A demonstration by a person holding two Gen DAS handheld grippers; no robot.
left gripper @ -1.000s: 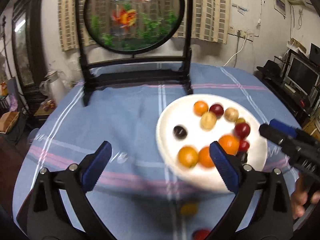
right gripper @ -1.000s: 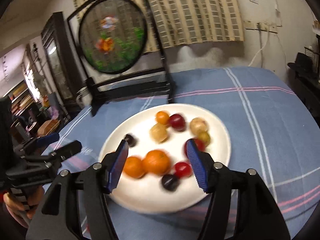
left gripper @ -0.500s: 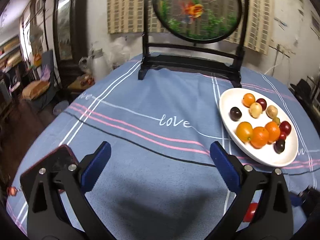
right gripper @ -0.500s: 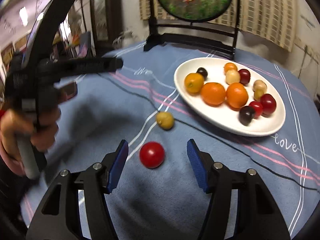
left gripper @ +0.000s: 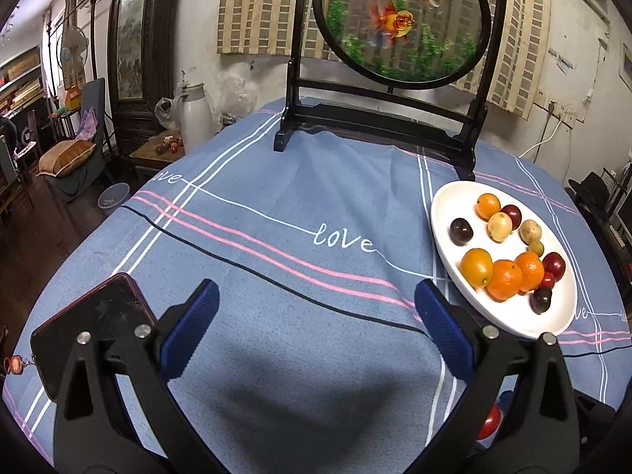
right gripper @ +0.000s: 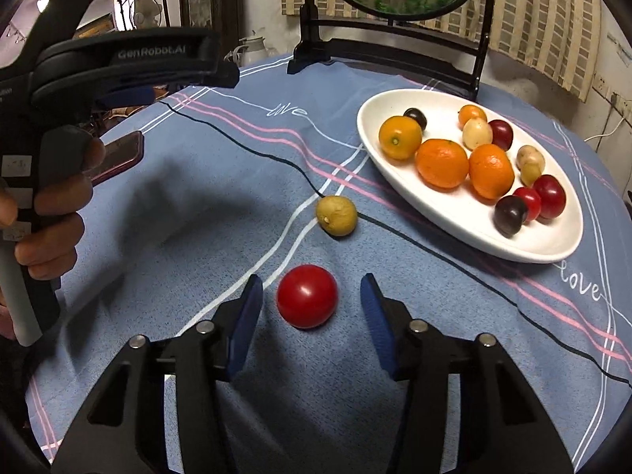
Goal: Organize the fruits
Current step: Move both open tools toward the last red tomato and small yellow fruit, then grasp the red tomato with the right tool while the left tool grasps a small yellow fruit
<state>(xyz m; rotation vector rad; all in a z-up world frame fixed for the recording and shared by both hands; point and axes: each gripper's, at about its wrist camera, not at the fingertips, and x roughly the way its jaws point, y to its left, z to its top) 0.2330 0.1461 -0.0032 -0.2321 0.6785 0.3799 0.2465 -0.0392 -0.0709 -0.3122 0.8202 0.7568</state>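
Fruits sit mostly on the white plate (right gripper: 454, 213), with two loose on the blue tablecloth (left gripper: 276, 205).

Your right gripper (right gripper: 311, 304) has its blue fingers spread wide around the red tomato (right gripper: 307, 295), touching neither side, and the yellowish fruit (right gripper: 336, 215) lies just beyond it, apart from the plate rim. Your left gripper (left gripper: 316, 328) is also spread, with nothing between its fingers, hovering over bare cloth. You can read "love" woven into the tablecloth in both views, and "GenRobot.AI" on the left gripper's body in the right wrist view. A dark phone (left gripper: 94, 328) lies partly hidden behind your left gripper's finger, and the tomato is only a red sliver there.
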